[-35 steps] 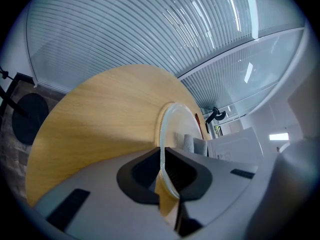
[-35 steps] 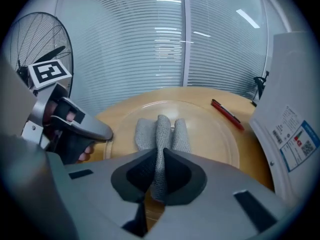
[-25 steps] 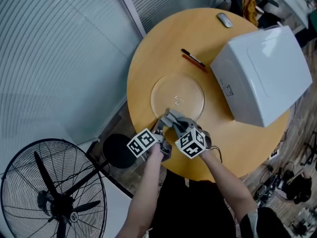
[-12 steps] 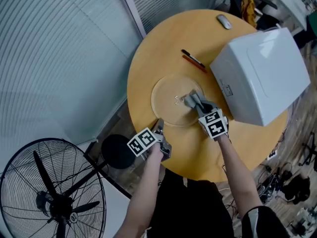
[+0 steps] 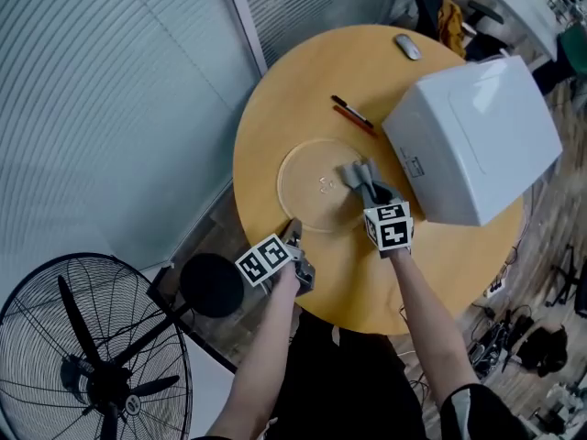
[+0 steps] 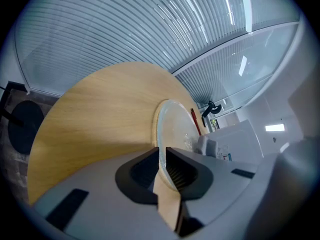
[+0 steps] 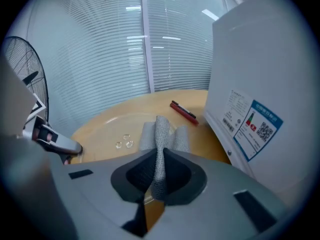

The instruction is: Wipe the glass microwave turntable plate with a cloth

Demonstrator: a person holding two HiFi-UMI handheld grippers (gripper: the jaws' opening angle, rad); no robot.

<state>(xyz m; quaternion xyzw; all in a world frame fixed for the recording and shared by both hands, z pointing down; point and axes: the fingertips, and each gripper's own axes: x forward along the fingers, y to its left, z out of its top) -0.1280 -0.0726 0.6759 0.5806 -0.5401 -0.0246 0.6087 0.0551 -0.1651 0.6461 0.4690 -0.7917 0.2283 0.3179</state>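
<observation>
The round glass plate lies flat on the round wooden table. My left gripper is at the plate's near left rim. In the left gripper view the plate's rim runs into the narrow gap of my left gripper; its jaws have just been opening a little and still sit against the rim. My right gripper is shut on a folded grey cloth, which rests on the plate's right side. In the right gripper view the cloth stands out of the right gripper over the plate.
A white microwave stands on the table just right of the plate, close to my right gripper. A black and a red pen lie beyond the plate, a mouse at the far edge. A floor fan stands at lower left.
My right gripper has carried the cloth from the plate's near rim, beside the left gripper, across to the plate's right side. The left gripper has stayed at the rim.
</observation>
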